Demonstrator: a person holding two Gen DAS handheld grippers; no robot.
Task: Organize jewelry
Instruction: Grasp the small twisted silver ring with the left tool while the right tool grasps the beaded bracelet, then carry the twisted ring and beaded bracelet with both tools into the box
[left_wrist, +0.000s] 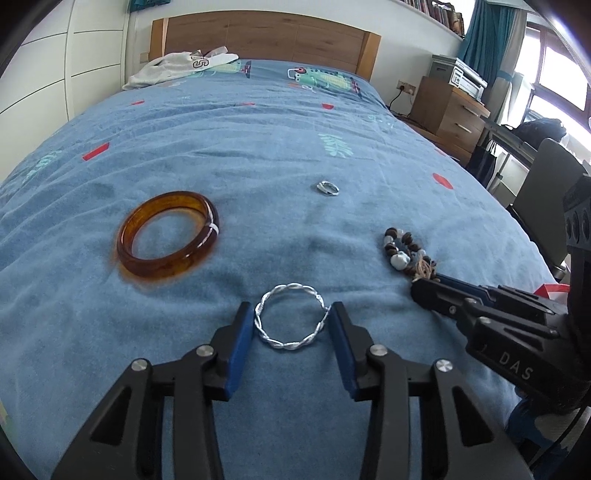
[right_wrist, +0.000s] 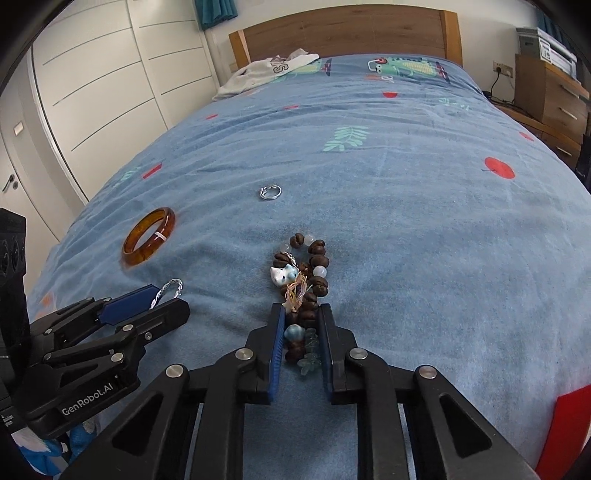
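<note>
A twisted silver bangle (left_wrist: 291, 317) lies flat on the blue bedspread between the blue pads of my left gripper (left_wrist: 293, 319); the pads sit at its sides, the jaws open around it. It also shows in the right wrist view (right_wrist: 168, 291). An amber bangle (left_wrist: 168, 234) lies to the left, and shows in the right wrist view (right_wrist: 149, 236). A small silver ring (left_wrist: 328, 188) lies farther back. My right gripper (right_wrist: 302, 314) is closed on the near end of a brown bead bracelet (right_wrist: 308, 273) with a white-blue charm, resting on the bed.
The bed (left_wrist: 258, 140) has a wooden headboard (left_wrist: 266, 37) and a grey-white garment (left_wrist: 177, 68) near the pillows. A wooden drawer unit (left_wrist: 448, 110) with a printer stands right of the bed. White wardrobe doors (right_wrist: 103, 85) stand left. A red object (right_wrist: 570, 424) lies at the bed's near right edge.
</note>
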